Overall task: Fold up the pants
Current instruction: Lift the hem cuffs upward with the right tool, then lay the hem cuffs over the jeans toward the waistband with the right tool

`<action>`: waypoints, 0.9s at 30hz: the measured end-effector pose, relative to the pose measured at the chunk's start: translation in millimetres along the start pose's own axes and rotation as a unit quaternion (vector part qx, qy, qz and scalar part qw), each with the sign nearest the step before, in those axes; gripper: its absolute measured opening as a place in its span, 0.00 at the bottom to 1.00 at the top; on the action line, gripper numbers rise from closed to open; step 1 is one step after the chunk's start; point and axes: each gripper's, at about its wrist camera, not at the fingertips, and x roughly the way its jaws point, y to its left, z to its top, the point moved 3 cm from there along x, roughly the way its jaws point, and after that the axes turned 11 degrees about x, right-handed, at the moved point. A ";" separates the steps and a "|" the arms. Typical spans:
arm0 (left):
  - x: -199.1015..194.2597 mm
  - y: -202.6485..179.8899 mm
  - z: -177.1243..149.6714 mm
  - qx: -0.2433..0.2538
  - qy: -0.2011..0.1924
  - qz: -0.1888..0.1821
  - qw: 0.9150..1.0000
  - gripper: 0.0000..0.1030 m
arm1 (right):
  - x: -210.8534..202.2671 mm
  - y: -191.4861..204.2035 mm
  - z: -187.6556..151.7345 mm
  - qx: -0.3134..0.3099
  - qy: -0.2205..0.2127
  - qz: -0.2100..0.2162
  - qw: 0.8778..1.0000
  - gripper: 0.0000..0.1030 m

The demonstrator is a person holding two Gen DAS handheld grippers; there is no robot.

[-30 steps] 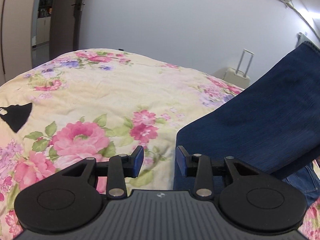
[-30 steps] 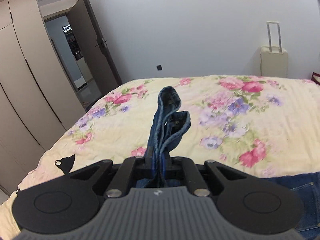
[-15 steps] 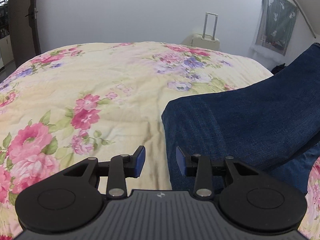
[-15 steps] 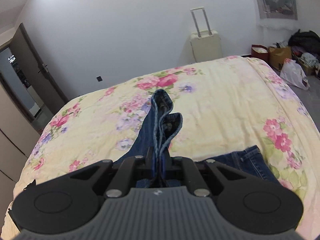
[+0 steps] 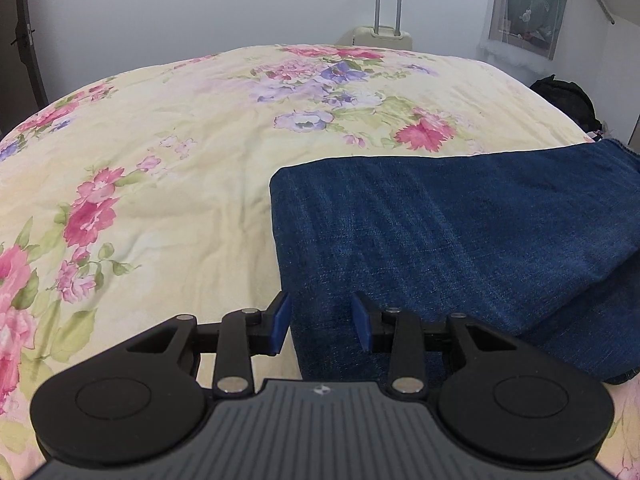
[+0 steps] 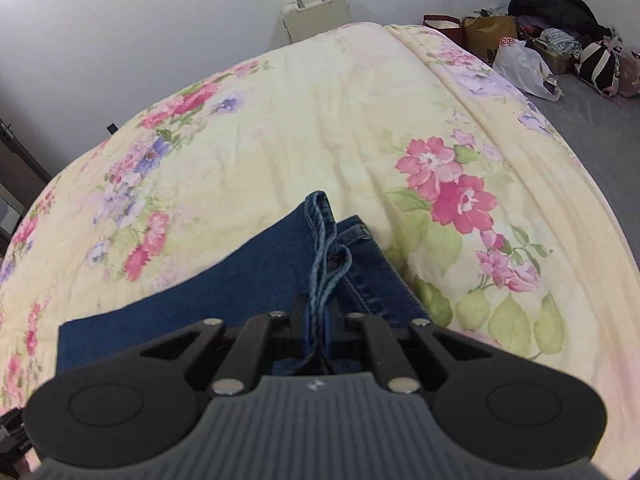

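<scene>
On a flowered bedspread, a pair of dark blue denim pants lies doubled over. Nearest the left wrist camera, the left gripper hangs over the pants' near left corner with its blue pads standing apart, nothing pinched; one pad sits over the quilt beside the fabric's edge, the other over the denim. The folded cloth runs from that corner away to the right, its far edge straight against the cream quilt.

In the right wrist view, the right gripper is clamped tight on a bunched hem of the pants, whose stitched, faded edges stand up in loops just beyond the jaws. Below them the denim spreads flat to the left, and a seamed part of the garment shows to the right.

Beyond the bed, a cream suitcase with its handle raised stands against the white wall. Farther right, bags and clothing are heaped on the grey floor. A curtained window shows in the left wrist view.
</scene>
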 end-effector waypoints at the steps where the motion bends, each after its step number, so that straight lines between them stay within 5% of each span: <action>1: 0.3 -1.0 -0.3 -0.001 0.000 -0.001 1.000 0.40 | 8.9 -6.2 -1.4 0.001 -0.001 -0.005 1.000 0.01; 10: 2.1 -8.6 3.8 0.011 0.005 0.009 1.000 0.41 | 72.5 -41.7 -14.8 0.007 0.011 -0.031 0.999 0.00; 18: -15.6 -2.4 3.4 -0.010 -0.003 0.011 1.000 0.41 | 21.7 -20.0 3.6 -0.038 -0.027 -0.002 0.999 0.00; 24: -37.0 -5.5 -5.9 0.028 0.003 0.026 0.999 0.44 | 49.2 -38.1 -19.5 -0.054 -0.036 -0.115 0.991 0.08; 27: -47.6 -4.0 -12.0 0.047 0.005 0.036 0.998 0.46 | 27.1 -55.5 -22.6 -0.042 -0.054 -0.119 0.991 0.10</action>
